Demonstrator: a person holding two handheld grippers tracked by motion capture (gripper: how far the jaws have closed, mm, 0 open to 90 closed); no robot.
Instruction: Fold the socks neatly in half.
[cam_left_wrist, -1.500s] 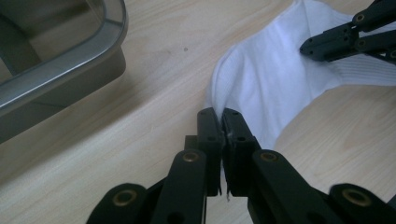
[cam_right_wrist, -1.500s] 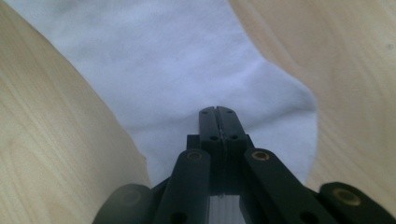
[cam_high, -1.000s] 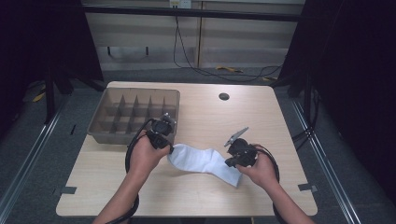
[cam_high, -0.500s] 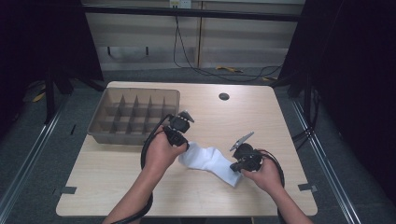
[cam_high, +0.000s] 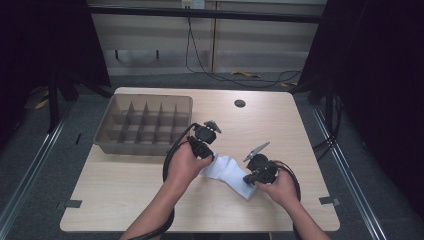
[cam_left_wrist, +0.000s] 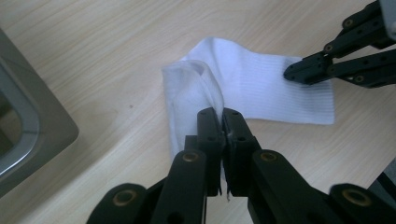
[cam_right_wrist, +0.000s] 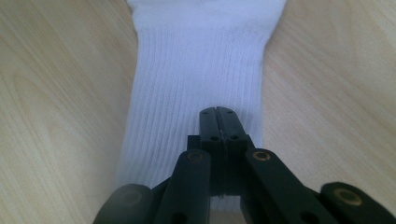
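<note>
Looking down from the high view, a white sock (cam_high: 227, 172) lies flat on a light wooden table (cam_high: 125, 192), near its front middle, with its long axis running from upper left to lower right. The left gripper (cam_high: 210, 159) sits at the sock's upper left end and the right gripper (cam_high: 249, 179) at its lower right end, so each hand is nearest its own end. A grey divided tray (cam_high: 145, 125) stands well apart to the left, toward the back of the table. From the left gripper view, the left gripper's (cam_left_wrist: 223, 114) jaws are pressed together on a raised fold of the sock (cam_left_wrist: 252, 86), and the cloth stretches away ahead and to the right, where the right gripper (cam_left_wrist: 292, 73) touches its far part. A corner of the tray (cam_left_wrist: 37, 135) shows at the left edge. From the right gripper view, the right gripper's (cam_right_wrist: 217, 112) jaws are closed tight with the tips resting on the ribbed cloth; whether they pinch any fabric I cannot tell. The sock (cam_right_wrist: 201, 70) runs straight ahead, away from the jaws. Judging from this, a fold would bring the left end along the sock's length toward the right gripper.
</note>
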